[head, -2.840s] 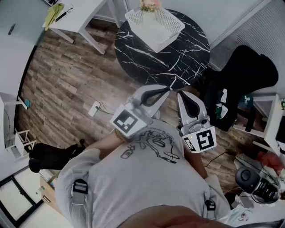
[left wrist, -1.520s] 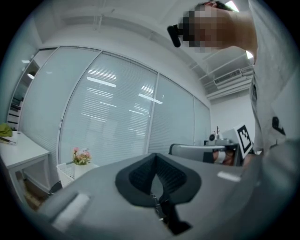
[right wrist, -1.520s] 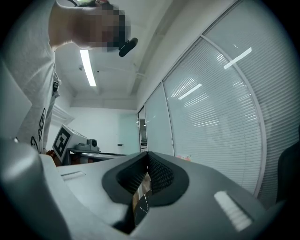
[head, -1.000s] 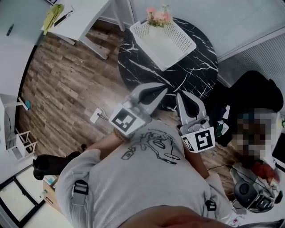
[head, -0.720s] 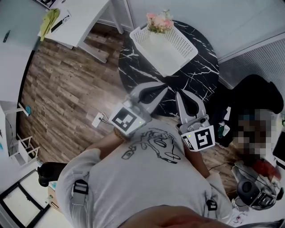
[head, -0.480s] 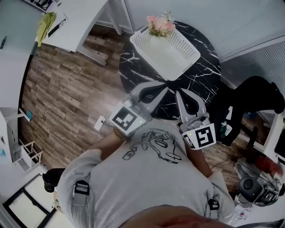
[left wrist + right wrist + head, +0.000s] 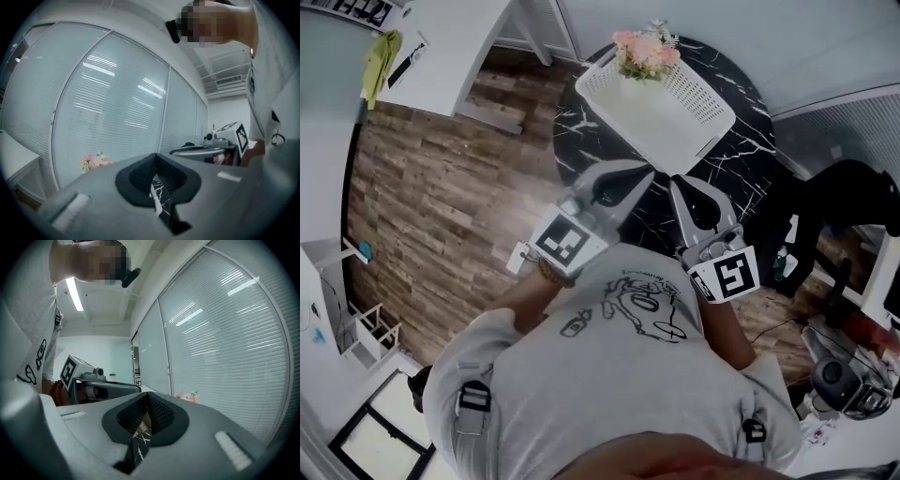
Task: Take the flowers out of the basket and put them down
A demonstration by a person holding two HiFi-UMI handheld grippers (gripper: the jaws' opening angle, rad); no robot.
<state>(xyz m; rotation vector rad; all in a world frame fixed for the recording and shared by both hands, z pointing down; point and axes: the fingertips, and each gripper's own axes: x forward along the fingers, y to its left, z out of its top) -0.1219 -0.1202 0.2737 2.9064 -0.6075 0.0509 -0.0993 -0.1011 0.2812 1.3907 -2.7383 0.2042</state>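
Jaws are clenched, empty. At the chest, the left gripper (image 7: 648,173) and right gripper (image 7: 673,182) point side by side toward the basket (image 7: 667,105) of flowers (image 7: 645,52).

The round table (image 7: 741,150) is topped in a black stone-look material with white veins, smooth and faintly glossy. The basket (image 7: 705,92) at its far edge is made of matt white plastic, and its walls are pierced in a fine lattice. The flowers (image 7: 645,52) in the basket's far corner are seen as soft pink petals; whether real or cloth cannot be told. The left gripper (image 7: 645,175) and right gripper (image 7: 675,182) are cased in smooth matt grey plastic, and their pads (image 7: 159,416) are faced with black ribbed material. The floor (image 7: 441,206) is laid in wood-grain planks. The shirt (image 7: 609,375) is of printed grey cloth.
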